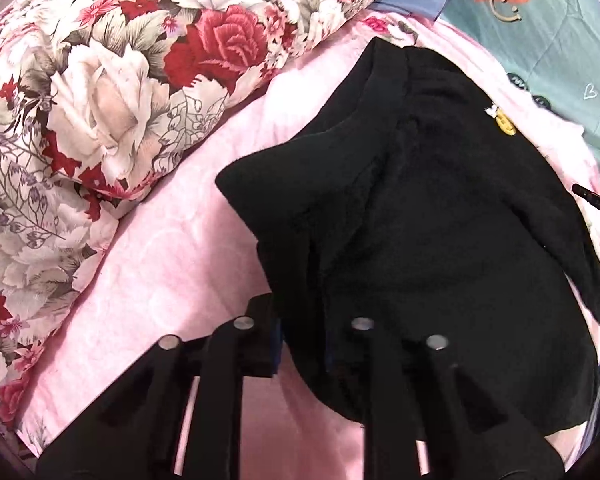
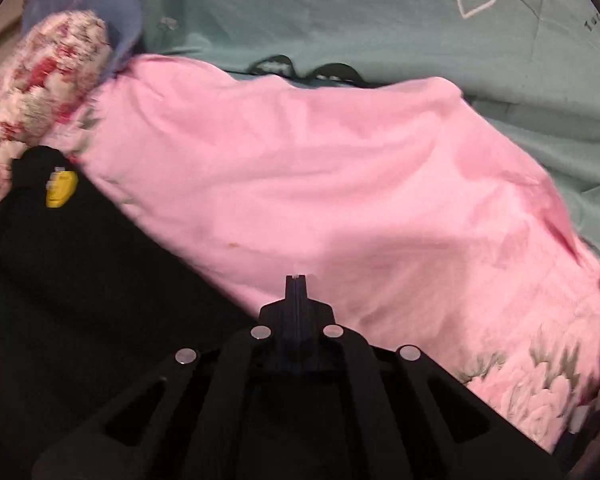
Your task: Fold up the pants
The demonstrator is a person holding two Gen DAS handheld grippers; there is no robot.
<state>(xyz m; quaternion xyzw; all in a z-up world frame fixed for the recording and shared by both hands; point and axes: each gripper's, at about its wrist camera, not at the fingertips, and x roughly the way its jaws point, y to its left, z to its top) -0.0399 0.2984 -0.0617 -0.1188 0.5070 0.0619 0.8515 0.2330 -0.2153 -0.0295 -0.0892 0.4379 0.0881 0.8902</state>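
Black pants (image 1: 432, 216) lie bunched on a pink blanket (image 1: 172, 248), with a small yellow patch (image 1: 505, 123) near their far edge. My left gripper (image 1: 300, 340) is at the near edge of the pants; its jaws stand apart with a fold of black cloth between them. In the right wrist view the pants (image 2: 72, 280) fill the lower left, with the yellow patch (image 2: 61, 189) on them. My right gripper (image 2: 296, 300) is shut and empty, its tips over the pink blanket (image 2: 320, 184) beside the pants' edge.
A floral quilt (image 1: 100, 112) is piled at the left. A teal printed sheet (image 1: 556, 52) lies beyond the blanket, also in the right wrist view (image 2: 380, 20). The right gripper's tip (image 1: 592, 200) shows at the right edge of the left wrist view.
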